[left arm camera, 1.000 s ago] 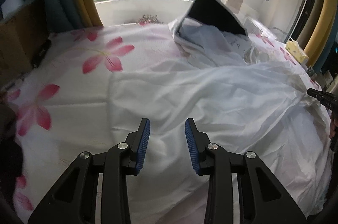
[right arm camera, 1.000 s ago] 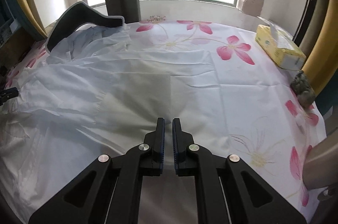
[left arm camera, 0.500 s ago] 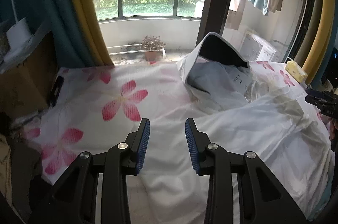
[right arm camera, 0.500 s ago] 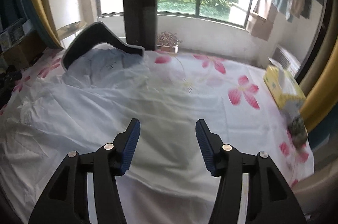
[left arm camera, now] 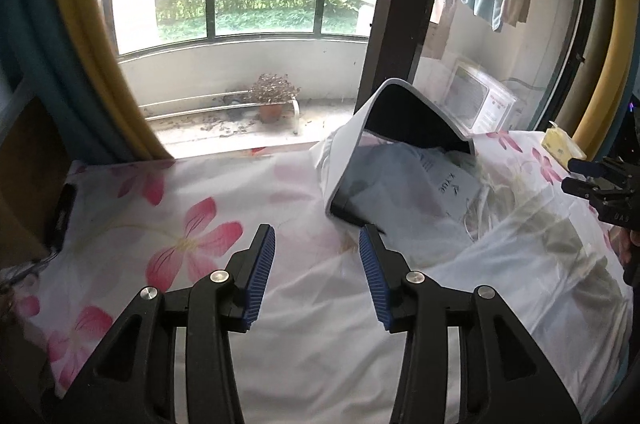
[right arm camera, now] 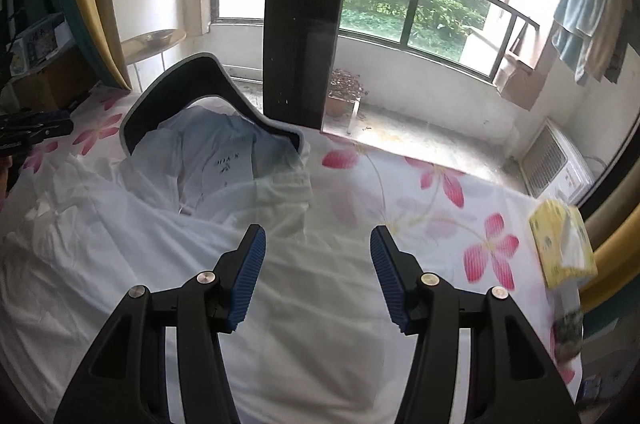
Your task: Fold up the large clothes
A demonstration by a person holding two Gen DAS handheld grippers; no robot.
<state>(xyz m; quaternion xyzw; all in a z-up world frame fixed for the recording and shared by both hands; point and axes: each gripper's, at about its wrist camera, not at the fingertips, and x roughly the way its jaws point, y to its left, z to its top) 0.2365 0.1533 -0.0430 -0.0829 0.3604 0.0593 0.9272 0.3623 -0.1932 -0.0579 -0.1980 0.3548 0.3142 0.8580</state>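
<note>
Hovering with jaws spread and empty: left claw (left arm camera: 316,278) and right claw (right arm camera: 316,276), both above white garment (right arm camera: 280,304) spread on flowered bed (right arm camera: 420,200). Best next: pinch matching hem corners, lift evenly, fold toward hood (right arm camera: 180,92). Both pitched forward, level.

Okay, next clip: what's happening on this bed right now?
A person holding two handheld grippers is folding a large white hooded garment spread across the flower-print bedsheet. Right now neither gripper holds anything: the left gripper and the right gripper both hover above the cloth with fingers apart. The garment's dark-lined hood stands up toward the window. A yellow tissue box sits near the bed's edge.
</note>
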